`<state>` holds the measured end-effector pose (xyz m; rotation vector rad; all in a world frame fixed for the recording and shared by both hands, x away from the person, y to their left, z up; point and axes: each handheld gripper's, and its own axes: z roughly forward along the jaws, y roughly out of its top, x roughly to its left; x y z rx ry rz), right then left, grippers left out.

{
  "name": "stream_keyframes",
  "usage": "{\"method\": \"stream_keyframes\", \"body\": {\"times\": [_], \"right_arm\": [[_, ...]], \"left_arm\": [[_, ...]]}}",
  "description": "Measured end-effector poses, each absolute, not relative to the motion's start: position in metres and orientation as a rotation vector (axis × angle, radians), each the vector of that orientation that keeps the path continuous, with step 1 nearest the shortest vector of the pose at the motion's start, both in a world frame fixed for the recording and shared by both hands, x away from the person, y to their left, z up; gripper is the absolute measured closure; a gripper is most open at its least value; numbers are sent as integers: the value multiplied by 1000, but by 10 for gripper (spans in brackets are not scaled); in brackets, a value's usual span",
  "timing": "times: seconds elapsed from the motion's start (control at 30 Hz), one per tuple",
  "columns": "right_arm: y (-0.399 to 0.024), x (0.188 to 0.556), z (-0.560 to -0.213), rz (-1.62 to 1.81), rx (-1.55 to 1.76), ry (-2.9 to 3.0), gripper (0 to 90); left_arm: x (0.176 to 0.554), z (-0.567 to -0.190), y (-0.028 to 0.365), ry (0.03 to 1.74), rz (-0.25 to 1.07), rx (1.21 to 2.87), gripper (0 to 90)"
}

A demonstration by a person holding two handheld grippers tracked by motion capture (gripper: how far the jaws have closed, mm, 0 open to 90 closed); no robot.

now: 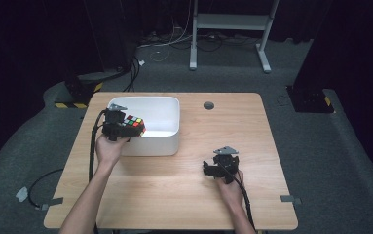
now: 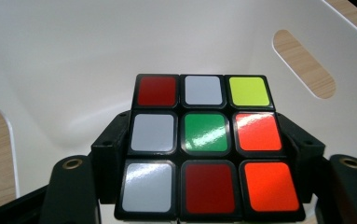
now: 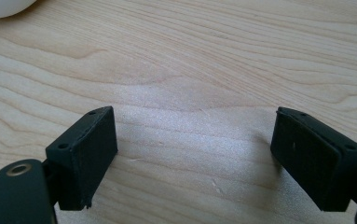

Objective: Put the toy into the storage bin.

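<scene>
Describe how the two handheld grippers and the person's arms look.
The left gripper and right gripper are black, each topped by a grey three-cornered plate, with a black cable trailing back. Jaws are black rectangular blocks with small screw holes; brass-ringed holes sit at their bases. Forearms are bare, no sleeves.

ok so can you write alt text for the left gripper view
A scrambled Rubik's cube is clamped between the two black jaws of the left hand-held gripper, its facing side showing red, white, yellow, green and orange stickers. Behind it is the inside of a white plastic bin with slotted handle cut-outs that show the wooden table.
</scene>
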<state>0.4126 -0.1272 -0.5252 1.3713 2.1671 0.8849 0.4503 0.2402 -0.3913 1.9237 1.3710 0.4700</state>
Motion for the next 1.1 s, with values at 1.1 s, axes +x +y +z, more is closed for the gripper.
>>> {"method": "stream_keyframes", "body": {"times": [1.1], "right_arm": [[-127,413,-525,887,1368,2169,146]], "left_arm": [[427,-376,259,1297,527,1795,287]]}}
